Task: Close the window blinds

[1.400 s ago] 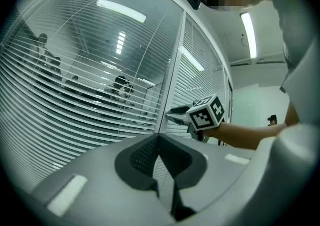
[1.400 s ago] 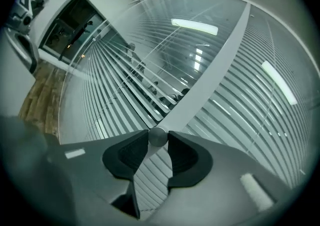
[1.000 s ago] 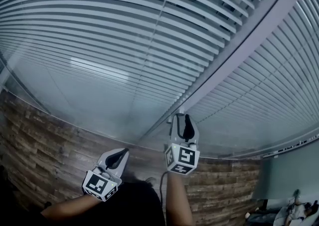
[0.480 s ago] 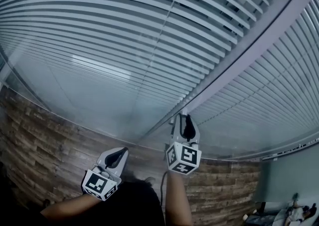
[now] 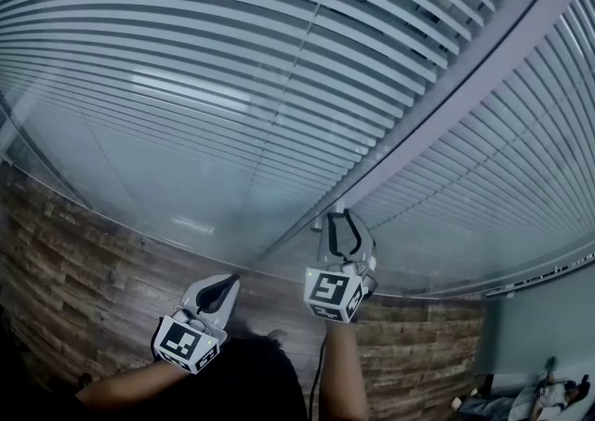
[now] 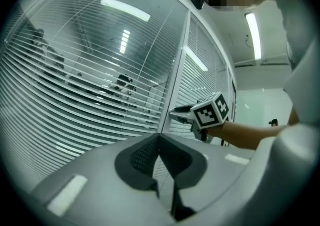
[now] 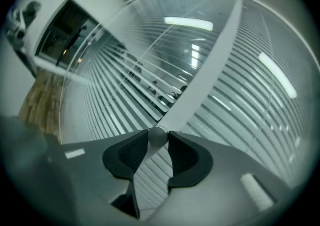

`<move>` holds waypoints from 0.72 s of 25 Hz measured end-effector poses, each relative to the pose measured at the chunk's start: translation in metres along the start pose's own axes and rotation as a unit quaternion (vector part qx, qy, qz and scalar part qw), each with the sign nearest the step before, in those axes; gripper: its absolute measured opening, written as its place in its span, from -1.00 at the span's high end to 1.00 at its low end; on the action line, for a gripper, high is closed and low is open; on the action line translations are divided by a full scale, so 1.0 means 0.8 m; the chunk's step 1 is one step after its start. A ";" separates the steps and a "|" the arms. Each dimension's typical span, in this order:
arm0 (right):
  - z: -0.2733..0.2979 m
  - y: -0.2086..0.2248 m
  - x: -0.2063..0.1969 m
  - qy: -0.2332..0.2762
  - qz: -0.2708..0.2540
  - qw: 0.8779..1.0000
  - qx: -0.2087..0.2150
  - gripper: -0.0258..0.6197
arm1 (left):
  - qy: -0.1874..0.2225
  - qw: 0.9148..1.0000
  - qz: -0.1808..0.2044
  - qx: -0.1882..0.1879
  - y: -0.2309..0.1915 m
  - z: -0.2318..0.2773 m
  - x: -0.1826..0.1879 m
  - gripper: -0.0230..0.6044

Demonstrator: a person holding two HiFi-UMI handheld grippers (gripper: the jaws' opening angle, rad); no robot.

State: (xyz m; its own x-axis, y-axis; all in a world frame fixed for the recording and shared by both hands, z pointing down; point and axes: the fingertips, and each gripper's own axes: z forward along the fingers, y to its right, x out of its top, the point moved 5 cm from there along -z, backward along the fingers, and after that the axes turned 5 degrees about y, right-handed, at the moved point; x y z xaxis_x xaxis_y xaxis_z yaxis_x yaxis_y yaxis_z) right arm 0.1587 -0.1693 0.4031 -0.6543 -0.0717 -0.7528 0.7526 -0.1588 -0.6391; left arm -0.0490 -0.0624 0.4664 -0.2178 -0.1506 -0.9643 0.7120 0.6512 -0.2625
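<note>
Pinches the round knob with the right gripper, just closed on it, likely to twist the blinds shut, with the left gripper shut and empty.

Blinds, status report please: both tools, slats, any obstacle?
Right tool just closed on the blind knob. Left tool shut, empty. Blind slats not yet closed. Nothing seen in the way.

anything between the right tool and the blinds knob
Nothing visible. The right tool has just been closing its jaws, and its pads now press both sides of the round knob on the window frame.
</note>
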 end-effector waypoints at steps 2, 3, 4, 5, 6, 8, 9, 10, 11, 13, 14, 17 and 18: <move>0.001 -0.001 -0.002 -0.012 -0.061 0.998 -0.003 0.52 | 0.000 1.000 0.000 -0.001 0.002 0.002 -0.001 0.93; 0.004 -0.001 -0.003 -0.014 -0.065 0.998 -0.002 0.52 | -0.001 1.000 -0.002 0.000 0.001 0.004 -0.002 0.93; 0.006 0.000 -0.005 -0.011 -0.056 0.998 0.001 0.51 | -0.002 1.000 -0.003 0.001 0.001 0.005 -0.003 0.93; 0.007 0.001 -0.005 -0.007 -0.039 0.999 0.002 0.50 | -0.003 1.000 -0.004 0.002 0.000 0.006 -0.003 0.93; 0.007 0.002 -0.005 0.000 -0.014 1.000 0.002 0.50 | -0.003 1.000 -0.005 0.002 0.000 0.005 -0.004 0.93; 0.001 0.003 -0.002 0.023 0.072 0.997 0.003 0.45 | -0.002 1.000 -0.005 0.003 -0.001 0.000 -0.003 0.93; -0.003 0.004 -0.001 0.036 0.133 0.990 0.004 0.39 | -0.002 1.000 -0.005 0.003 -0.001 -0.002 -0.002 0.93; -0.005 0.005 -0.001 0.046 0.197 0.979 0.004 0.37 | -0.002 1.000 -0.006 0.004 -0.002 -0.005 -0.002 0.93; -0.006 0.006 -0.003 0.052 0.257 0.965 0.005 0.35 | -0.002 1.000 -0.007 0.005 -0.004 -0.007 -0.002 0.93; -0.006 0.006 -0.007 0.055 0.348 0.936 0.001 0.35 | -0.002 1.000 -0.008 0.005 -0.006 -0.009 -0.001 0.93; -0.005 0.006 -0.010 0.055 0.379 0.924 -0.002 0.35 | -0.002 1.000 -0.008 0.006 -0.006 -0.010 -0.001 0.93; -0.001 0.007 -0.015 0.055 0.429 0.902 -0.007 0.40 | -0.003 1.000 -0.008 0.005 -0.005 -0.011 -0.003 0.93; -0.001 0.007 -0.015 0.056 0.434 0.899 -0.008 0.44 | -0.002 1.000 -0.008 0.006 -0.006 -0.012 -0.003 0.93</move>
State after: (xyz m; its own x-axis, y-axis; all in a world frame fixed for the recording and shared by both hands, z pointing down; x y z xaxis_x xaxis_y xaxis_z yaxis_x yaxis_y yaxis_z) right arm 0.1711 -0.1689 0.4083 0.1915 -0.0611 -0.9796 0.9776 -0.0765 0.1959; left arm -0.0581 -0.0578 0.4700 -0.2270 -0.1643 -0.9599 0.7157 0.6404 -0.2788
